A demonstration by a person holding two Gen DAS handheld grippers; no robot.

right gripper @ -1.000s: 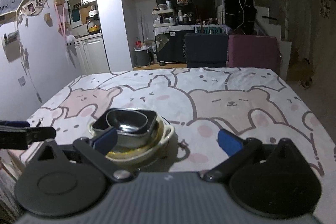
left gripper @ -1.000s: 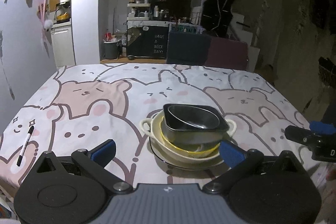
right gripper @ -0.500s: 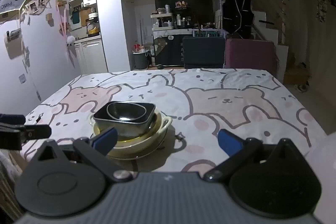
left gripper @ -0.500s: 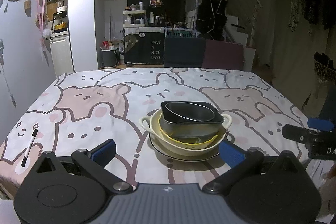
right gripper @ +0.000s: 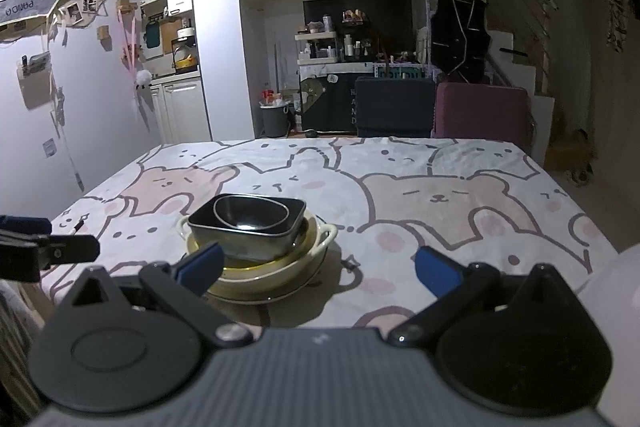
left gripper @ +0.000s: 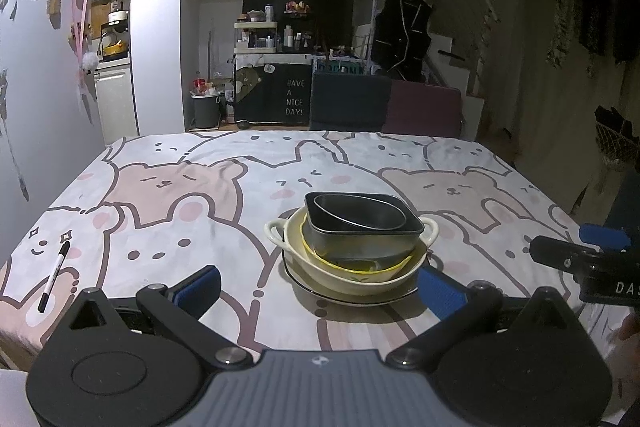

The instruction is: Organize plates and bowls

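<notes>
— With both claws spread wide and empty, the left gripper [left gripper: 316, 285] and right gripper [right gripper: 316, 267] hang before the stack of dishes [left gripper: 352, 247] at mid-table.

— The risk?

— That dark square bowl [right gripper: 248, 223] sits tilted; a careless nudge could probably tip it off the cream bowl [left gripper: 360, 275].

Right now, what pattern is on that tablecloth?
Cartoon bears and bunnies in pink, tan and white on the tablecloth; clearest in the left wrist view.
</notes>
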